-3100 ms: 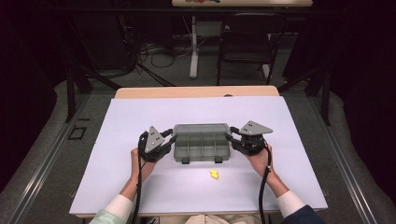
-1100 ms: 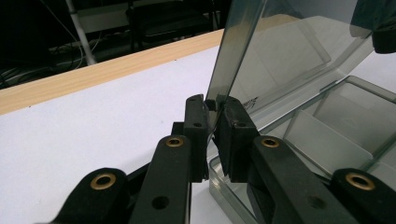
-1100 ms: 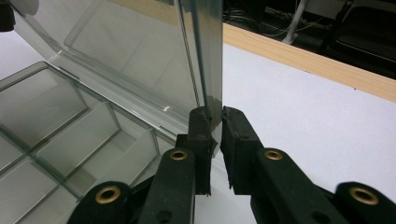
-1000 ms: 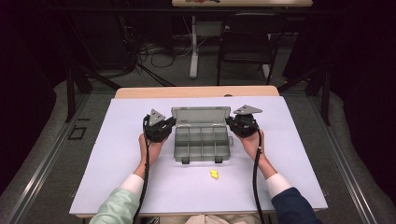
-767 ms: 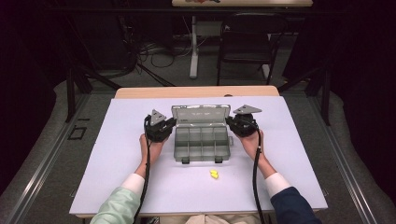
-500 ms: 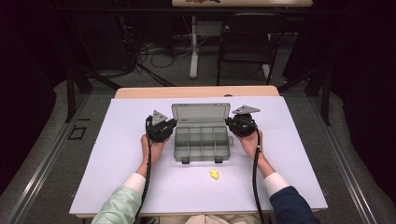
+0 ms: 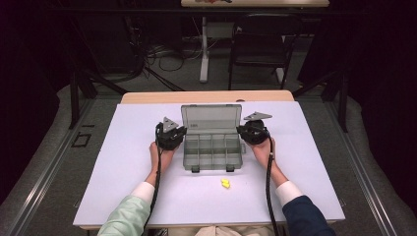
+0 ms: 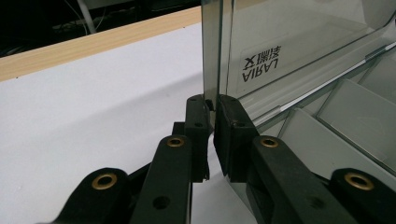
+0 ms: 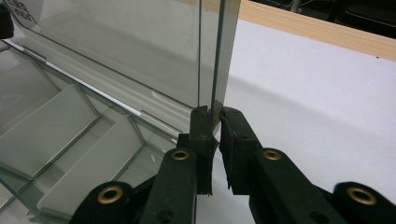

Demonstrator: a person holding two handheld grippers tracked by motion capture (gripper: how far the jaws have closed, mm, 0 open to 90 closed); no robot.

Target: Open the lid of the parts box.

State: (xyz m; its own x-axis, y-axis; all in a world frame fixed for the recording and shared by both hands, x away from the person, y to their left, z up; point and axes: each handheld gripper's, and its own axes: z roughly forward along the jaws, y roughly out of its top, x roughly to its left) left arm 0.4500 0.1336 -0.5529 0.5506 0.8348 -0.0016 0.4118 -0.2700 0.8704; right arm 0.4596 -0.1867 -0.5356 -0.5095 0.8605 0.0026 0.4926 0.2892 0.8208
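- A clear compartment box [image 7: 213,149] sits mid-table on the white table [image 7: 123,162], its lid [image 7: 211,118] standing upright at the far side.
- The left gripper [image 8: 213,105] has its jaws nearly closed, pinching the lid's left edge low down.
- The right gripper [image 9: 214,115] does the same, jaws clamped on the lid's right edge.
- A small yellow piece [image 7: 225,183] lies loose on the table, near the box's front, apart from it.
- Beyond the table, a dark chair [image 7: 260,46] and floor cables [image 7: 157,51].
- The compartments' contents are hard to make out; the label [image 8: 261,63] on the lid reads only partly.
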